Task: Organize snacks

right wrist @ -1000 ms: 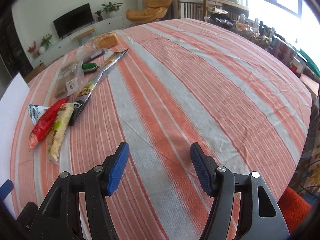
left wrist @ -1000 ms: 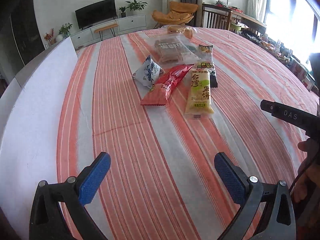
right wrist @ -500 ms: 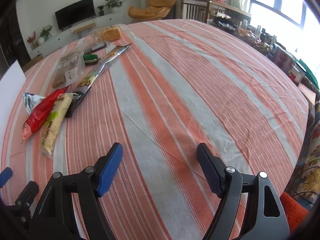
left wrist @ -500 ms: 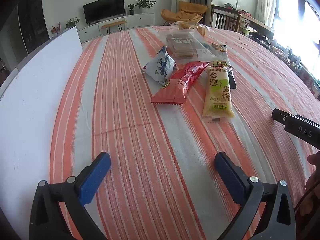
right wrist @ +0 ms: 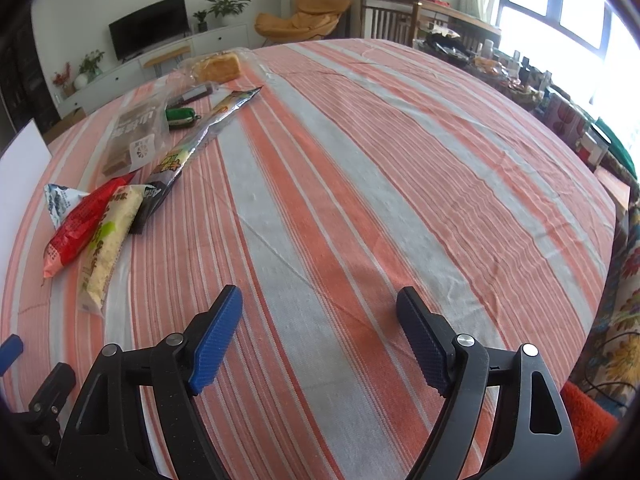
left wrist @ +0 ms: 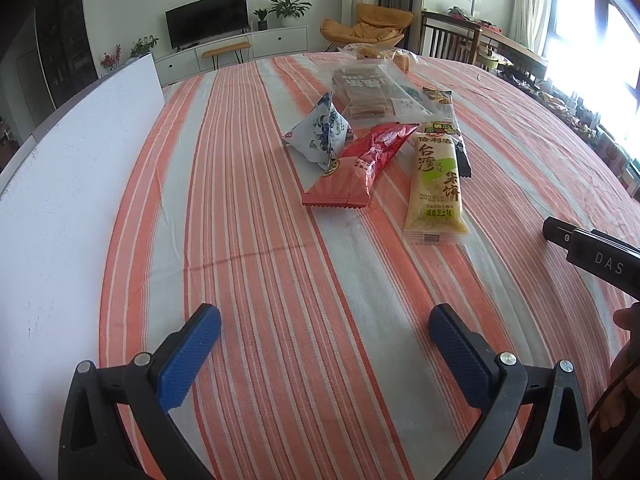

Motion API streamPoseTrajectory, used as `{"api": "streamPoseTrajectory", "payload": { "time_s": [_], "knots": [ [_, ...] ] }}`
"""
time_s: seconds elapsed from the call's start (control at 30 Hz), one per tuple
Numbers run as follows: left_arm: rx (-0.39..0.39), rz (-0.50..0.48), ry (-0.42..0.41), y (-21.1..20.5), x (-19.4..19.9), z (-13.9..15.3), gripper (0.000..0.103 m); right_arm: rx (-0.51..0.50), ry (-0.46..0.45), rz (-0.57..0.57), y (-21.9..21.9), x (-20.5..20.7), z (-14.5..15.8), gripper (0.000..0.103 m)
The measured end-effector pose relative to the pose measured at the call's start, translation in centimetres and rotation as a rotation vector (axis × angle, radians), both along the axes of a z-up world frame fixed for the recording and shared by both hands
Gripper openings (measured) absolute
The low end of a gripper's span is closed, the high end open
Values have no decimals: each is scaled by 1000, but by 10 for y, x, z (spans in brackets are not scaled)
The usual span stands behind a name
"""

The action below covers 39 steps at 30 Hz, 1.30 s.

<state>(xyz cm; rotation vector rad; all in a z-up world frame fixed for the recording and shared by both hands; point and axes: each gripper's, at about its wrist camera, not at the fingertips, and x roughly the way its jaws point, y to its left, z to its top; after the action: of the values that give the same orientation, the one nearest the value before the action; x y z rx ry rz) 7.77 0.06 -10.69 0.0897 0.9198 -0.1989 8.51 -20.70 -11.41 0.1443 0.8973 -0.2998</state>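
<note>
Snacks lie in a group on the striped tablecloth [left wrist: 248, 208]: a blue-white pyramid pack [left wrist: 320, 132], a red pack [left wrist: 362, 164], a yellow rice-cracker pack [left wrist: 436, 184], a long dark pack [left wrist: 444, 120] and a clear bag of brown cakes [left wrist: 364, 92]. My left gripper [left wrist: 324, 328] is open and empty, short of the snacks. My right gripper [right wrist: 320, 308] is open and empty over bare cloth, with the snacks to its left: the red pack [right wrist: 80, 224], the yellow pack [right wrist: 108, 240] and the long pack [right wrist: 192, 140].
A white board [left wrist: 60, 184] stands along the table's left edge. A bread bag [right wrist: 218, 68] and a small green object [right wrist: 180, 116] lie at the far side. The right gripper's body [left wrist: 592, 256] shows at the right of the left wrist view. Cluttered goods line the right side [right wrist: 560, 108].
Both grippers have moved forward and turned a little, so the snacks look closer and more central in the left wrist view. Both stay open. The snacks have not moved.
</note>
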Motion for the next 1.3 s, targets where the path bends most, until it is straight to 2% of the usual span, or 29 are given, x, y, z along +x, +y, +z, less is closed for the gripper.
{"api": "streamPoseTrajectory", "payload": {
  "time_s": [1.13,1.3],
  "knots": [
    [-1,0,0,0,0,-1,103,2,0,2,-1,0,0,83],
    [-1,-32,27,2,1,2,103,3,0,3,0,-1,0,83]
  ]
}}
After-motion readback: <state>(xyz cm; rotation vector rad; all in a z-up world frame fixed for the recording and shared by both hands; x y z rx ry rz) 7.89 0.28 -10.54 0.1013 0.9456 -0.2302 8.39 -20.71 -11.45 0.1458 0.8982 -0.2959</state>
